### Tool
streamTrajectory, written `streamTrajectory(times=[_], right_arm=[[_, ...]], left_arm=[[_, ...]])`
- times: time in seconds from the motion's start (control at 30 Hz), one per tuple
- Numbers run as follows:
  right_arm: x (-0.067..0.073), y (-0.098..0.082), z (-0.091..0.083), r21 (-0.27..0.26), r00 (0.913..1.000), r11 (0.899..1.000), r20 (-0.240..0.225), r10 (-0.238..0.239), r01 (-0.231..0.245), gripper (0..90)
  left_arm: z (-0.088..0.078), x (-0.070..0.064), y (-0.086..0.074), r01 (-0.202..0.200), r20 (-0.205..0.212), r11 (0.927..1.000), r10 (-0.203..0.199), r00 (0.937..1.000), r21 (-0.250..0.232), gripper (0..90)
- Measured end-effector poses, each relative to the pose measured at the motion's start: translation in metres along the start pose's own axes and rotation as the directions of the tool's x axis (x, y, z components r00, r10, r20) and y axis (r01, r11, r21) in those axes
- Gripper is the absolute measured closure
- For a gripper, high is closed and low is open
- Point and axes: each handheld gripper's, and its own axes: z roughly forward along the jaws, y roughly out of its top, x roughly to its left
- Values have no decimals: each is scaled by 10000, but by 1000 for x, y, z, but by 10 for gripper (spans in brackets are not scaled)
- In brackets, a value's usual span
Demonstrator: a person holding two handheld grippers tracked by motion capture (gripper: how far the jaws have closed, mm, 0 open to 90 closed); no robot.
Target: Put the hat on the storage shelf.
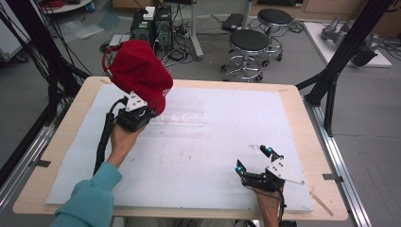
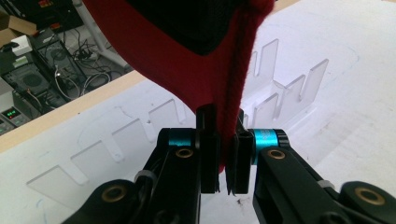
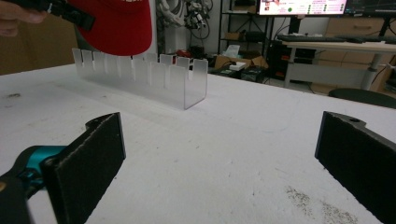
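Note:
A red cap hangs in the air over the back left of the white mat, above the left end of a clear slotted rack. My left gripper is shut on the cap's edge; in the left gripper view the red fabric is pinched between the two pads, with the rack behind. My right gripper rests low near the front right of the mat, open and empty. In the right gripper view its pads stand wide apart, with the rack and cap far off.
The white mat covers most of the wooden table. Black stools, computer cases and cables stand on the floor behind the table. A black frame post rises at the right.

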Motion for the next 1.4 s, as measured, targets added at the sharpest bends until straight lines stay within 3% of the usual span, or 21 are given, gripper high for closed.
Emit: streamTrajectory(times=[0.23,0.37,0.6,0.87,0.97,1.1,1.23,1.4], right_arm=[[-2,0,2,-56,9998,9999,116,148,-148,4],[-1,0,3,21,9997,9999,230,128,-129,5],[-1,0,3,-40,9997,10000,259,12,-11,4],[-1,0,2,-41,9996,9999,265,98,-97,4],[-1,0,2,-40,9996,10000,294,30,-29,4],[0,-1,1,-122,9995,9999,309,22,-18,4],[-1,-2,0,-235,9993,9997,351,109,-100,5],[-1,-2,-1,-377,9989,9991,432,191,-175,5]], left_arm=[[5,-11,2,-185,-412,9998,188,9990,99,854],[6,-15,1,-93,-680,9999,98,9976,80,854],[11,-17,-4,133,-689,9996,-115,9976,253,854],[19,-19,-11,-194,-645,9991,219,9977,387,853],[23,-20,-22,-43,-726,9997,59,9973,227,853],[23,-23,-33,-184,-838,9996,168,9963,-191,853],[23,-23,-37,11,-818,9991,-46,9966,-423,852],[22,-21,-38,-25,-800,9992,-7,9968,-400,812]])
